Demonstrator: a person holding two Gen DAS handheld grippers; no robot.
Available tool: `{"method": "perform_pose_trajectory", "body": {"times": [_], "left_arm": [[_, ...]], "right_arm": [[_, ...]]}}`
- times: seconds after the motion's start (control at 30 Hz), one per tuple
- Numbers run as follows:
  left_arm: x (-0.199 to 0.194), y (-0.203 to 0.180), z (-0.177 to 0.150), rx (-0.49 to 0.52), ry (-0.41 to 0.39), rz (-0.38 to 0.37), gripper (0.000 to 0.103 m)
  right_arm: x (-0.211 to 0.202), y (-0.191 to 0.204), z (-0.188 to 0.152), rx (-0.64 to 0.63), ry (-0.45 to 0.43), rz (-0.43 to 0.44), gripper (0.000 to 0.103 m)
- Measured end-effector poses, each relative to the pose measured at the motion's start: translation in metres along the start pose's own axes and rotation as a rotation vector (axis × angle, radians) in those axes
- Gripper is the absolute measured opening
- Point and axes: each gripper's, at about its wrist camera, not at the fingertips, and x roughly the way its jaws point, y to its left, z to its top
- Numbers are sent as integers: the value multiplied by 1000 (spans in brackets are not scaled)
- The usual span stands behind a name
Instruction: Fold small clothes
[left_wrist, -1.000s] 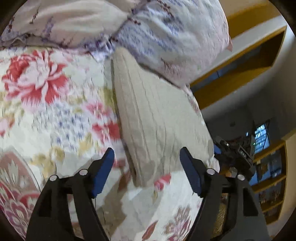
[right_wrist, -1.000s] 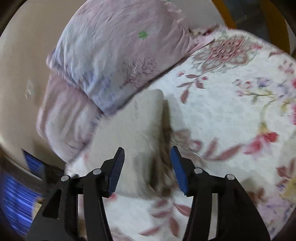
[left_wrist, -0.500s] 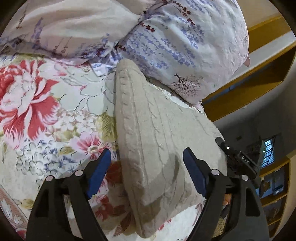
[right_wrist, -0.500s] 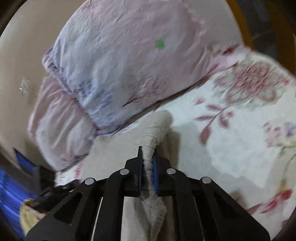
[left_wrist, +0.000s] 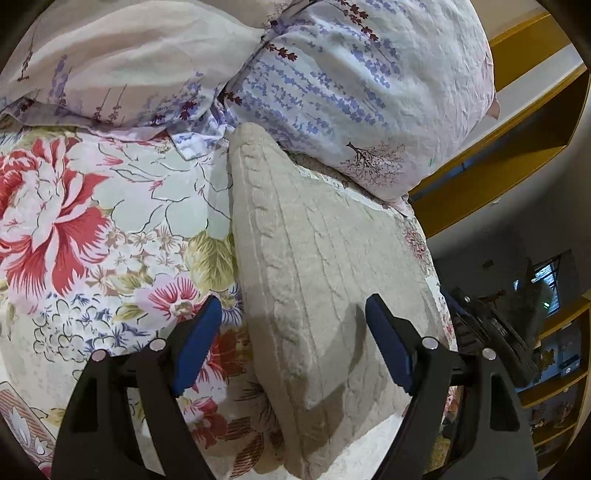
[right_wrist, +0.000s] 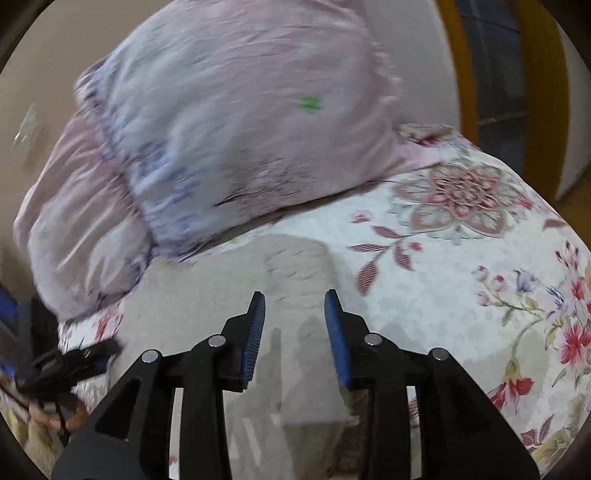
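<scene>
Left gripper (left_wrist: 293, 325): fingers spread wide, holding nothing, straddling the near end of the knit.
Right gripper (right_wrist: 294, 323): fingers partly apart, empty, just above the cloth.
Sweater (left_wrist: 317, 280): beige cable knit, folded, lying flat on the bedsheet (left_wrist: 92, 240).
Pillows: lavender-print pillow (left_wrist: 351, 85) overlaps the sweater's far end; a second pillow (left_wrist: 122, 62) lies beside it.
Beyond: yellow shelves (left_wrist: 524, 122) past the bed's edge.

Between the left gripper's (left_wrist: 293, 328) blue pads (left_wrist: 197, 343) lies a beige cable-knit garment (left_wrist: 325, 280). Left of it the bed sheet (left_wrist: 92, 236) is white with red and pink flowers. Ahead, the pillow (left_wrist: 351, 85) is pale with lavender sprigs; in the blurred right view it looks pinkish.
</scene>
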Motion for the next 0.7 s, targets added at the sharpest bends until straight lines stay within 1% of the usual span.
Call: {"method": "perform_pose_trajectory", "body": {"times": [0.13,0.17,0.23,0.27,0.3,0.37,0.4,0.43,0.5,0.53,0.57,0.7], "left_arm": [[3,-3,-1,5,7,13,80],[4,-4,0,7,9,17,80],[6,-5,-1,15,11,25,81],[7,-5,-1,19,13,26,81],[7,-6,-1,22,13,29,81],[7,-7,0,27,14,31,82],[7,-8,0,29,16,32,83],[7,-8,1,31,17,31,84],[9,-9,4,28,19,27,86],[9,-7,5,23,20,23,87],[9,-6,6,13,23,15,87],[12,1,9,-42,43,-33,87]], "right_arm": [[9,19,-12,-92,33,-10,36],[17,19,-15,-102,61,-24,37],[38,16,-28,-112,153,-71,41],[38,15,-31,-114,129,-63,41],[37,13,-30,-106,130,-54,41],[33,7,-23,-49,147,-14,43],[29,2,-19,-16,146,12,49],[22,-4,-13,35,134,53,65],[13,-17,-4,120,102,114,82],[9,-25,1,161,89,139,82],[10,-31,4,192,95,151,82],[28,-50,9,298,184,195,82]]}}
